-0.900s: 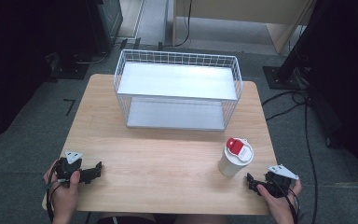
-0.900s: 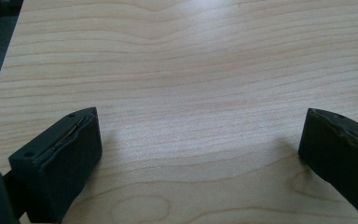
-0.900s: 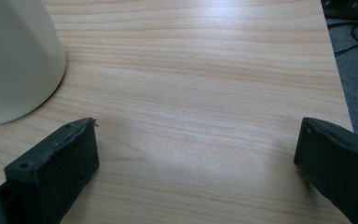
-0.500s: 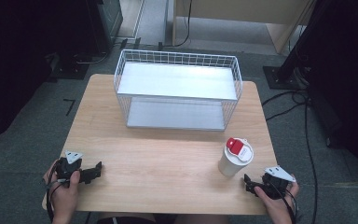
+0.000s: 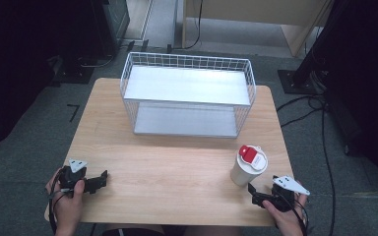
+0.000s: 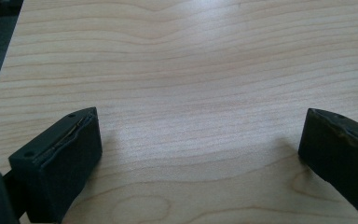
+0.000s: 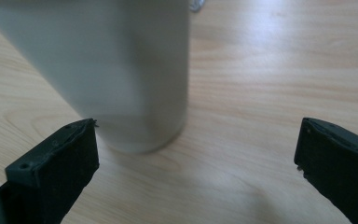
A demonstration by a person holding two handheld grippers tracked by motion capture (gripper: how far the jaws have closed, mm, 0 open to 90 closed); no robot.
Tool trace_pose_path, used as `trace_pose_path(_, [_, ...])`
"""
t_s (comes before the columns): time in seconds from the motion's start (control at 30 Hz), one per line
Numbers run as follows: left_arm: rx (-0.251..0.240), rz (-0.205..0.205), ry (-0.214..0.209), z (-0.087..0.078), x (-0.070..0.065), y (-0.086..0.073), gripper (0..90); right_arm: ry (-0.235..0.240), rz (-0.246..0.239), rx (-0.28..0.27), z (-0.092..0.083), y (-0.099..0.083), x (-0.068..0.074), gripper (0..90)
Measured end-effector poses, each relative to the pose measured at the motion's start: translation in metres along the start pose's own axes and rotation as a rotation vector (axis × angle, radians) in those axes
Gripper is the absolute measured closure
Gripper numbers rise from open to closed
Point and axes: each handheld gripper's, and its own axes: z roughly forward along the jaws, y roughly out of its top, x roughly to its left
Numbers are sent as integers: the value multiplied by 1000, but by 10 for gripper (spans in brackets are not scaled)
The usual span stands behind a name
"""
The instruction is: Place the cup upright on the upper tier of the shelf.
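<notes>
**Cup not picked up yet**

Start at the bottom of the high view, nearest you. Your right gripper (image 5: 254, 192) sits at the lower right, with its jaws wide apart and nothing between them. In the right gripper view, the white cup (image 7: 107, 70) stands tall in the upper left of the frame, very close, just past the left jaw. It is not between the jaws yet. The cup is upright on the wooden table (image 5: 177, 172) and has a white lid with a red tab on top.

Your left gripper (image 5: 98, 181) rests at the lower left of the high view. Its jaws are spread apart too, and only bare wood lies between them in the left gripper view.

Farther up, in the middle of the high view, the white wire basket (image 5: 187, 93) stands on the table, well apart from the cup. It looks empty.

So I think you are just starting. Nothing is grabbed. You probably need to slide the right jaws around the cup, squeeze, and lift it. Maybe it goes to the basket.
</notes>
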Motion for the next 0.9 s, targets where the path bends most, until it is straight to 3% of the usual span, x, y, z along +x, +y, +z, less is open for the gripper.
trace_pose_path(0.1, [0, 0, 0, 0, 0, 0, 0, 42, 13, -48, -2, 7, 8, 0])
trace_pose_path(0.2, [0, 0, 0, 0, 0, 0, 0, 37, 5, -73, -1, 10, 13, 0])
trace_pose_path(0.23, [0, 0, 0, 0, 0, 0, 0, 36, -20, -104, -1, 13, 18, 0])
trace_pose_path(0.37, [0, 0, 0, 0, 0, 0, 0, 53, -24, -146, 2, 19, 25, 0])
trace_pose_path(0.67, [0, 0, 0, 0, 0, 0, 0, 55, -38, -181, 13, 25, 34, 30])
trace_pose_path(0.9, [0, 0, 0, 0, 0, 0, 0, 70, -15, -211, 22, 29, 34, 68])
